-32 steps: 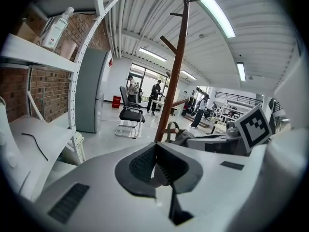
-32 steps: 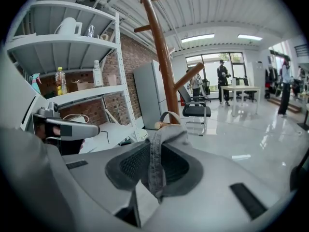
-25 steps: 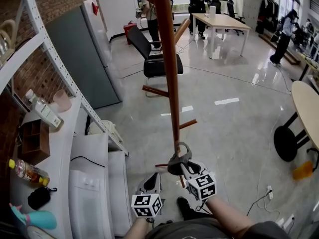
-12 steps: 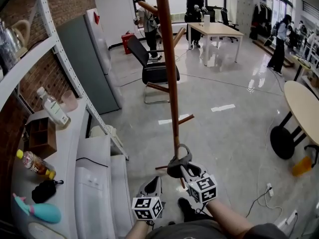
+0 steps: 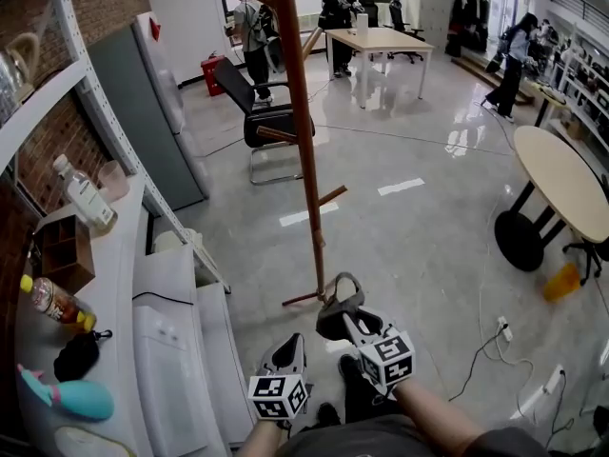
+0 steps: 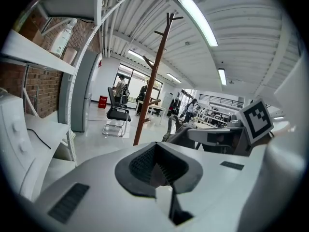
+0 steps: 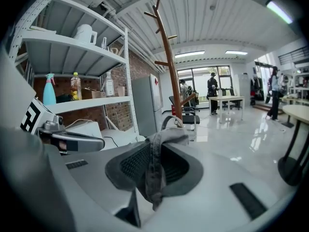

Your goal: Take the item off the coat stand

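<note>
The left tool (image 5: 289, 348) sits just left of the right tool, its jaws pressed together with nothing between them. The right tool (image 5: 346, 320) pinches the grey fabric item (image 5: 335, 308) in narrow jaws, a strap looping past its tips. The coat stand (image 5: 297, 141) rises ahead of this tool, not touching the item.

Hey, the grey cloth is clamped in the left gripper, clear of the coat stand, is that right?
Not quite. The right gripper is the one clamped on the grey cloth, as the right gripper view shows; the left gripper is shut with nothing in it. The cloth is indeed clear of the coat stand.
</note>
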A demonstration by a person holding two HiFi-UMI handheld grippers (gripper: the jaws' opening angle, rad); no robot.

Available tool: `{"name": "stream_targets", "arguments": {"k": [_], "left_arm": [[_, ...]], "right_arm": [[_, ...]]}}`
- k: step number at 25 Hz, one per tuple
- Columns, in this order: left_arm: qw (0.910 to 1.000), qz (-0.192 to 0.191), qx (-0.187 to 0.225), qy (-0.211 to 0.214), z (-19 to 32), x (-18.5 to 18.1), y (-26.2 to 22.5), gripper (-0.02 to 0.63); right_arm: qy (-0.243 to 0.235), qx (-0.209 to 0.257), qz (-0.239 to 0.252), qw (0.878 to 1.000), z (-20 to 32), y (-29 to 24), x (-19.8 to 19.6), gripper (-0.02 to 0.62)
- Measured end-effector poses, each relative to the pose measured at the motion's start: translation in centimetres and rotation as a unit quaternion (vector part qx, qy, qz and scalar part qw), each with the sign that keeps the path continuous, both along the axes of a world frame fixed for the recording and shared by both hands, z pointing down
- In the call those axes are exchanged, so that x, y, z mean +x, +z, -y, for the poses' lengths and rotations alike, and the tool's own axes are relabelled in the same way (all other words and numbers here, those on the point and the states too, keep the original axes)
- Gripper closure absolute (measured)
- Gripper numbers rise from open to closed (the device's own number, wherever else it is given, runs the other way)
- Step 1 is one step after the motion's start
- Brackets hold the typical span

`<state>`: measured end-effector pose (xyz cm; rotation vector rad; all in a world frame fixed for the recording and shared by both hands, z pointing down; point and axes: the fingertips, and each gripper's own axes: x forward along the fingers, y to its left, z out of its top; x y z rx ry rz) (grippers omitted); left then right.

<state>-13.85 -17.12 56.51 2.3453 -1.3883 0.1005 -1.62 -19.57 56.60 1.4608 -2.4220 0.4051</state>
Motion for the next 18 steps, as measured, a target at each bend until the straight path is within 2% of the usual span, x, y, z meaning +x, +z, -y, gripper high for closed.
{"name": "stream_targets", "arguments": {"k": [9, 18], "left_arm": [[0.9999, -0.011, 0.000, 0.007, -1.9, 1.9, -0.4, 0.600], [0.9998, -0.004, -0.005, -0.019, -3.5, 4.4, -0.8, 0.600]], "right_arm": [[0.008, -0.010, -0.002, 1.000, -3.0, 0.6, 2.5, 0.522], [-0.014, -0.011, 0.017, 1.000, -3.4, -0.3, 4.7, 0.522]]}}
